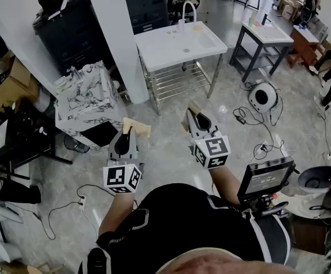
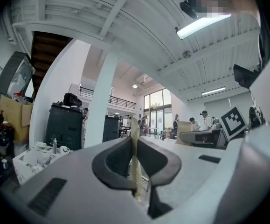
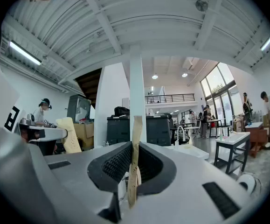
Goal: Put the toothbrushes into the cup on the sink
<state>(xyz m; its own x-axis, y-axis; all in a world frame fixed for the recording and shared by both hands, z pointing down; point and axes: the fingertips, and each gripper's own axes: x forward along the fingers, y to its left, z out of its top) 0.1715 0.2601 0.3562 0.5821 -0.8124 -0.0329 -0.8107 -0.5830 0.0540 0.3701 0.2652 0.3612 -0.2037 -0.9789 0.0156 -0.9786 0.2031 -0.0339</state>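
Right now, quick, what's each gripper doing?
Left gripper: closed on a flat tan strip.
Right gripper: closed on another flat tan strip.

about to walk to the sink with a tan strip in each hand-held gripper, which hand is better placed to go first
Right, slightly. The right hand-held gripper sits nearer the white sink and more in line with it; the left hand-held gripper hangs further back. Both are far off.

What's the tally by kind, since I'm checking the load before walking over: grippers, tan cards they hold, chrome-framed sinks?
grippers: 2, the left gripper and the right gripper
tan cards: 2, one clamped in each
chrome-framed sink: 1
Total: 5
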